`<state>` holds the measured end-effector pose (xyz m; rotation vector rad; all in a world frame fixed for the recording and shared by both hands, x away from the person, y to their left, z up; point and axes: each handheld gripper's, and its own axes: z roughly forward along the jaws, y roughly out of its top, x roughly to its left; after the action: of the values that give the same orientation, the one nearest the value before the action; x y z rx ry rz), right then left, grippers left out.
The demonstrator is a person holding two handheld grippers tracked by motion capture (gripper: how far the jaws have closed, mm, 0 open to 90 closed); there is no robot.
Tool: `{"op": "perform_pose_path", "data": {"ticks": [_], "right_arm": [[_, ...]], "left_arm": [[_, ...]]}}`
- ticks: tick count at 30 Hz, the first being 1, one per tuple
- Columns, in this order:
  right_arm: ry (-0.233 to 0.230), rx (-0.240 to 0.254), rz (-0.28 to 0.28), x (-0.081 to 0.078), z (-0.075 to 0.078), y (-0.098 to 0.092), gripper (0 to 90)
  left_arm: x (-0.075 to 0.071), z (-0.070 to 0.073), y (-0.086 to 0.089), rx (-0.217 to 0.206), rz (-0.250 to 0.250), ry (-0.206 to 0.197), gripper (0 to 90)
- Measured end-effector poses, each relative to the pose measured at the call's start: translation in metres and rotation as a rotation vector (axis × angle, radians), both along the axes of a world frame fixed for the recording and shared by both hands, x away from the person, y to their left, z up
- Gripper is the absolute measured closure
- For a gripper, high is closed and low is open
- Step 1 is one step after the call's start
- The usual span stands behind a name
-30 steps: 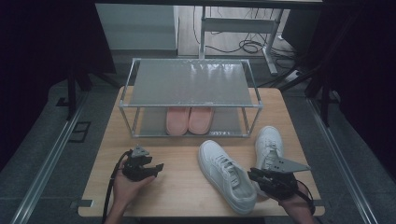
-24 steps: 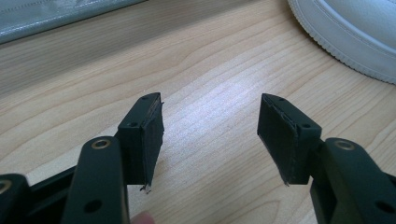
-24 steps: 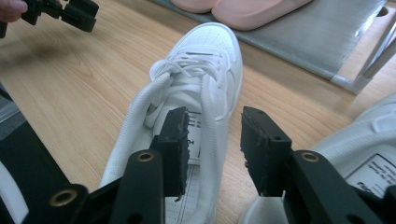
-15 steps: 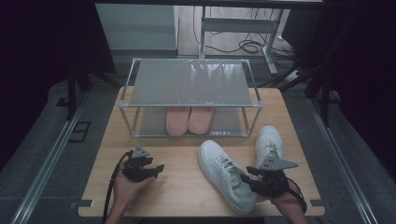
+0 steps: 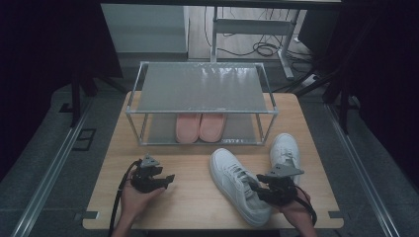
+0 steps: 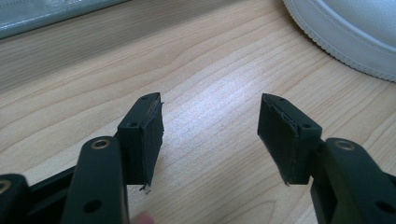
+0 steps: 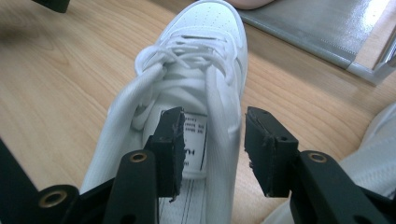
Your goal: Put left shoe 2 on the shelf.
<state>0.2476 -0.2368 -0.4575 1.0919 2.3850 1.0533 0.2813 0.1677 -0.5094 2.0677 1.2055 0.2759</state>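
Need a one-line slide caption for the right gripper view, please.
Right tool, jaws open, straddling the side wall of a white sneaker at its collar on the wooden table, not yet closed.

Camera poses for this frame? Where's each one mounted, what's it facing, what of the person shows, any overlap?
High view: above the person's side, looking forward and down at table, rack; both hands show.
Left gripper view: on left gripper, facing bare wood; open jaws.
Right gripper view: on right gripper, open jaws straddling the near white sneaker's side wall.
Shared: that sneaker, table.
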Motion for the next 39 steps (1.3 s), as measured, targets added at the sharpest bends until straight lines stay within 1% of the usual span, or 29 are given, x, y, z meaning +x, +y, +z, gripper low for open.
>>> {"op": "perform_pose_path", "data": {"ticks": [2,5,6,7,11,12,13,15,16,17,18,19,22,23,28,30,31,33,34,36,38,39], "right_arm": [[0.000,-0.009,-0.004,0.003,0.000,0.004,59.4],[0.005,-0.045,-0.018,0.006,-0.002,0.010,61.2],[0.005,-0.045,-0.018,0.006,-0.002,0.010,61.2],[0.001,-0.079,-0.026,0.007,-0.004,0.013,63.5],[-0.006,-0.147,-0.031,0.008,-0.008,0.021,65.6],[-0.006,-0.147,-0.031,0.008,-0.008,0.021,65.6],[-0.010,-0.178,-0.031,0.008,-0.009,0.024,65.9],[-0.014,-0.204,-0.033,0.009,-0.011,0.026,67.6],[-0.014,-0.204,-0.033,0.009,-0.011,0.026,67.6],[-0.019,-0.221,-0.038,0.009,-0.012,0.028,70.8],[-0.019,-0.221,-0.038,0.009,-0.012,0.028,70.8],[-0.024,-0.231,-0.042,0.010,-0.012,0.028,74.1],[-0.028,-0.235,-0.037,0.010,-0.012,0.027,76.2],[-0.036,-0.233,-0.038,0.010,-0.012,0.026,78.0],[-0.048,-0.226,-0.040,0.010,-0.012,0.025,79.6],[-0.051,-0.201,-0.042,0.009,-0.012,0.024,80.0],[-0.054,-0.179,-0.043,0.009,-0.010,0.024,80.3],[-0.060,-0.162,-0.038,0.007,-0.009,0.024,80.5],[-0.060,-0.162,-0.038,0.007,-0.009,0.024,80.5],[-0.059,-0.125,-0.031,0.005,-0.005,0.025,80.7],[-0.062,-0.117,-0.029,0.005,-0.005,0.025,80.7],[-0.064,-0.094,-0.025,0.004,-0.004,0.025,80.7]], "left_arm": [[0.000,0.001,0.000,-0.003,0.002,-0.003,41.2],[-0.001,0.001,0.001,-0.005,0.003,-0.003,41.2],[-0.001,0.001,0.001,-0.005,0.003,-0.003,41.2],[0.000,0.001,0.001,-0.005,0.003,-0.003,41.2],[0.000,0.001,0.001,-0.005,0.001,-0.002,41.2],[0.000,0.001,0.001,-0.005,0.001,-0.002,41.2],[0.000,0.001,0.001,-0.003,0.000,-0.004,41.2],[-0.001,0.001,0.000,-0.005,0.001,-0.003,41.2],[-0.001,0.001,0.000,-0.005,0.001,-0.003,41.2],[0.000,0.001,0.001,-0.002,-0.001,-0.004,41.2],[0.000,0.001,0.001,-0.002,-0.001,-0.004,41.2],[0.000,0.001,0.000,-0.002,0.000,-0.003,41.2],[0.000,0.000,0.000,-0.001,-0.003,-0.004,41.2],[0.000,0.000,0.000,-0.001,-0.002,-0.001,41.2],[-0.001,0.001,0.001,-0.004,0.003,-0.005,41.3],[0.000,0.002,0.002,-0.003,0.004,-0.008,41.3],[0.000,0.002,0.002,-0.006,0.006,-0.007,41.3],[0.000,0.001,0.003,-0.005,0.006,-0.006,41.4],[0.000,0.001,0.003,-0.005,0.006,-0.006,41.4],[0.000,0.001,0.002,-0.002,0.005,-0.007,41.4],[0.000,0.001,0.002,-0.002,0.004,-0.008,41.4],[-0.001,0.002,0.003,-0.006,0.006,-0.008,41.4]]}}
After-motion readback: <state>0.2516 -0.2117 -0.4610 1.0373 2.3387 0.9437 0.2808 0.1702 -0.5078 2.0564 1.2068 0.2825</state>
